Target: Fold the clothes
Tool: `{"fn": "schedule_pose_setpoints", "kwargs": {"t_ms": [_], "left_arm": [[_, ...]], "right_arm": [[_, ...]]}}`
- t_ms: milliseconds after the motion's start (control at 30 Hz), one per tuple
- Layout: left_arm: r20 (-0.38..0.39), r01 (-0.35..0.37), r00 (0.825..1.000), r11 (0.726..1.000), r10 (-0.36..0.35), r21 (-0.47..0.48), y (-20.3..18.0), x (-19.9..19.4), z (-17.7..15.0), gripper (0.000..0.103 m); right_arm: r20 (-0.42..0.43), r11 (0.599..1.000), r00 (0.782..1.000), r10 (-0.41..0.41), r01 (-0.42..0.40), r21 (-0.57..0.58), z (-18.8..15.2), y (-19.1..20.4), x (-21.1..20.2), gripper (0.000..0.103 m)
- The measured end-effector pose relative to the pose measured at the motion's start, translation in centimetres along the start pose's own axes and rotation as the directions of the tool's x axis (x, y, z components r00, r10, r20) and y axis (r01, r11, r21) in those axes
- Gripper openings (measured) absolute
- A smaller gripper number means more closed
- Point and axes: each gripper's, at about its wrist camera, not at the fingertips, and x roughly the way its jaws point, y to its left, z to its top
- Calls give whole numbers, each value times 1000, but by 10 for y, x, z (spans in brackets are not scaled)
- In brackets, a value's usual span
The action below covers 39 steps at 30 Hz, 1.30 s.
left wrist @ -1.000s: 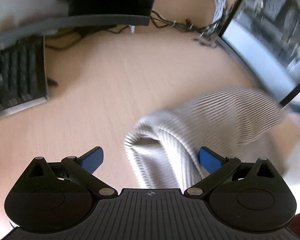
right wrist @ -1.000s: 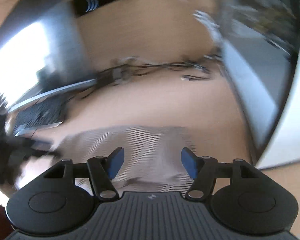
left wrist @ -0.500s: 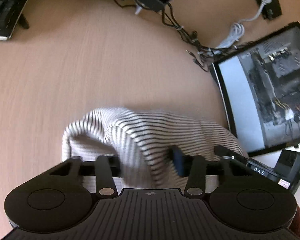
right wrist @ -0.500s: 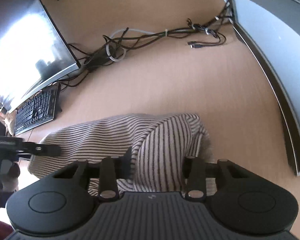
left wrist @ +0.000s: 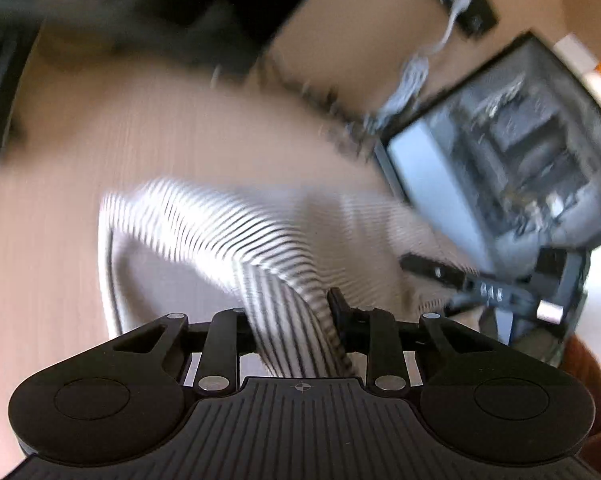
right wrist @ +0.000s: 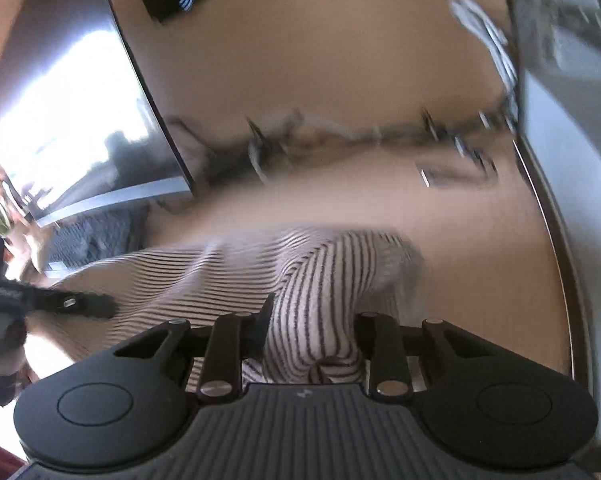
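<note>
Both views were smeared by motion blur, so fine detail was poor.

Left tool [left wrist: 290, 312]: fingers drawn close together, pinching a bunched ridge of the striped garment [left wrist: 236, 232] between them. The cloth rose out of the pinch as a raised fold and spread away over the desk [left wrist: 80, 140], white with thin dark stripes. Its left edge curled down to the wood. The far side of the fabric ran toward the computer case [left wrist: 500, 152] at right, whose clear side panel showed hardware inside. The other tool's black finger lay on the cloth near that case. A tangle of cables [left wrist: 332, 120] ran along the desk behind the garment, and a white cable [left wrist: 452, 24] led up to a dark wall plate.

Right tool [right wrist: 312, 328]: fingers likewise closed in tight on a gathered bundle of the same striped garment [right wrist: 320, 276], the fold standing up between them. The rest of the cloth stretched leftward, low over the desk [right wrist: 340, 60], to where the left tool [right wrist: 80, 304] gripped its opposite end. So the garment was held at both ends, part of it lifted, part apparently on the desk surface.

A monitor [right wrist: 72, 120] stood at left, bright with reflected light, with a keyboard [right wrist: 96, 236] below it. Cables [right wrist: 268, 144] crossed the middle. The grey case wall [right wrist: 560, 152] filled the right edge.
</note>
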Motion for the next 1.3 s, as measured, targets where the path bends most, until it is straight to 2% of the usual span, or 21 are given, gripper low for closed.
{"fn": "schedule_pose_setpoints", "kwargs": {"t_ms": [67,133,200,267,333,433,600,733,767,800,867,900,933,967,1000,1033,1100,1133,1167,1233,1300], "left_arm": [[-39,-30,999,999,30,-19,8,11,-15,29],[-48,-55,997,998,54,-33,17,13,-23,29],[-35,-44,999,997,41,-63,21,10,-20,29],[-4,-30,1000,999,30,-45,17,4,-11,27],[40,-12,999,1000,13,-18,10,-4,0,26],[73,-13,997,1000,12,13,2,-13,15,26],[7,-94,996,995,94,15,19,-5,2,26],[-26,-103,994,994,102,-34,42,-7,-15,28],[-25,-100,995,994,99,-37,44,-10,-16,31],[-19,-105,994,994,105,-27,44,-15,-15,32],[9,-112,994,994,112,2,39,-27,-11,37],[29,-100,995,995,99,17,35,-33,-8,39],[54,-80,995,996,79,29,31,-40,-5,45],[83,-60,995,998,57,35,27,-48,-3,51],[113,-40,993,998,35,41,23,-56,0,53],[134,-14,991,999,7,45,19,-61,3,55],[149,50,987,998,-57,48,11,-59,8,66],[141,78,986,996,-84,49,7,-54,9,74],[117,103,987,994,-108,48,6,-47,8,75],[41,134,990,990,-136,42,3,-26,3,79],[-39,108,993,994,-108,17,5,-5,-4,82]], "right_arm": [[0,1000,1000,-11,11,-2,-2,2,2,27],[0,1000,1000,-21,21,-4,-4,4,4,32],[0,999,999,-32,32,-6,-6,5,6,36],[0,999,999,-43,43,-8,-8,7,9,36],[0,999,999,-53,53,-10,-10,9,11,25],[-4,998,998,-68,68,-10,-14,11,14,21],[-62,997,995,-77,78,27,-28,-4,19,21],[-106,995,991,-76,83,62,-40,-16,22,23],[-110,993,992,-62,72,91,-43,-20,18,24],[-111,991,992,-56,69,112,-44,-23,14,30],[-103,988,991,-84,96,121,-41,-25,3,51],[-94,987,991,-95,106,124,-39,-25,-2,51],[-67,986,993,-97,105,129,-34,-24,-10,54],[-27,986,995,-94,97,139,-29,-24,-20,57],[13,985,996,-91,88,148,-23,-23,-29,63],[51,985,995,-85,76,156,-18,-22,-37,65],[118,984,991,-62,42,172,-8,-19,-43,65],[151,984,987,-51,24,178,-3,-18,-46,64],[167,984,985,-48,18,180,-2,-15,-46,64],[126,985,989,-75,54,162,-15,-9,-34,64],[85,986,991,-102,89,143,-28,-2,-21,64]]}}
